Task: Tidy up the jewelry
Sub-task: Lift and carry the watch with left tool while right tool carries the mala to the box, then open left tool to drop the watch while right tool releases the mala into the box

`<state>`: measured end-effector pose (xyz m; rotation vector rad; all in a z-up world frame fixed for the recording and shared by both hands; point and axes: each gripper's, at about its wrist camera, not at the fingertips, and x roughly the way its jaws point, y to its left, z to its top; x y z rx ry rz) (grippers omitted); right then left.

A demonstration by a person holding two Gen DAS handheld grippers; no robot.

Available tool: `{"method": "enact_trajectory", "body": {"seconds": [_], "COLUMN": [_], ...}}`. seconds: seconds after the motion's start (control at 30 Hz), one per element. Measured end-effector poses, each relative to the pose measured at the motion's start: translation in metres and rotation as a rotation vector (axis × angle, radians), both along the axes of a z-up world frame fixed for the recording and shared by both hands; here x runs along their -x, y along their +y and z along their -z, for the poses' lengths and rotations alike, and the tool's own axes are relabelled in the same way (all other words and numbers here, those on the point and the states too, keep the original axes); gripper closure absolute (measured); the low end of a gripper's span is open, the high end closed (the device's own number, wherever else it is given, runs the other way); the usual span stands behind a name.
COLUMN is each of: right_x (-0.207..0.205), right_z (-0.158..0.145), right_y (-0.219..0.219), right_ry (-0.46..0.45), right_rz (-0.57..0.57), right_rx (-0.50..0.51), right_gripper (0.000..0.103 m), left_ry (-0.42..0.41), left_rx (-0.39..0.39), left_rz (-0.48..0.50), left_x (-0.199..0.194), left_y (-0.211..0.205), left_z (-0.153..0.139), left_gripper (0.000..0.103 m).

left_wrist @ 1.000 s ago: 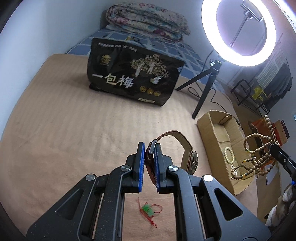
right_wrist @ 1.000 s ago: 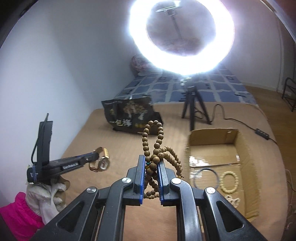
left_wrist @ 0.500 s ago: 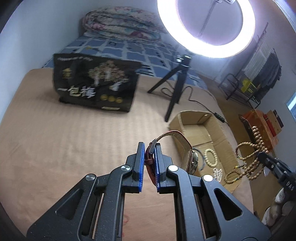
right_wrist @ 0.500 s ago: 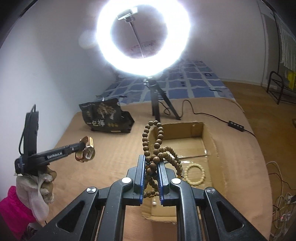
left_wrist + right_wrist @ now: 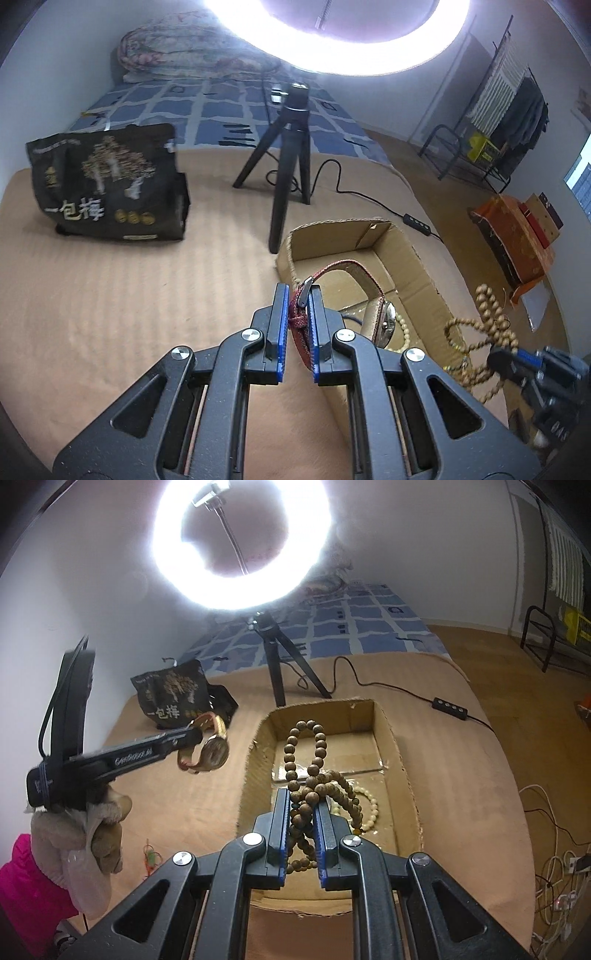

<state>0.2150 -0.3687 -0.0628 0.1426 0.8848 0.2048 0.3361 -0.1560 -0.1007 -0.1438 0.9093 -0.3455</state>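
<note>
Left wrist: watch [image 5: 369, 295] clamped over cardboard box [image 5: 417, 254]; right clamps beads [image 5: 314, 786].

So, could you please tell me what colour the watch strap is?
Reddish-brown, seen best in the left wrist view, where the strap sits pinched between blue pads.

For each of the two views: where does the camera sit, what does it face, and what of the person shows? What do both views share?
Left wrist: sits on the left gripper, looks down its fingers at the watch it clamps, over the box; right gripper shows at right.
Right wrist: sits on the right gripper, clamping the beads above the box; gloved left hand and pink sleeve show.
Shared: box, watch, beads, ring light, black bag.
</note>
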Motion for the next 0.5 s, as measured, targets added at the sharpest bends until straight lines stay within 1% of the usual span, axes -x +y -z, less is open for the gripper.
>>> {"method": "enact_trajectory", "body": {"seconds": [0.3,0.5], "right_x": [-0.007,-0.011], "right_z": [0.013,0.02], "right_y": [-0.001,-0.001], "right_ry": [0.033,0.05], "right_rz": [0.0,0.003], "right_rx": [-0.012,-0.014], "right_gripper": [0.093,0.093], "left_ry": [0.001,0.012], "left_rx": [-0.033,-0.052], "left_rz": [0.009,0.008], "left_x": [-0.025,-0.033], "left_y": [-0.036,-0.047], "left_z": [0.008,0.016], "left_gripper": [0.095,0.095]}}
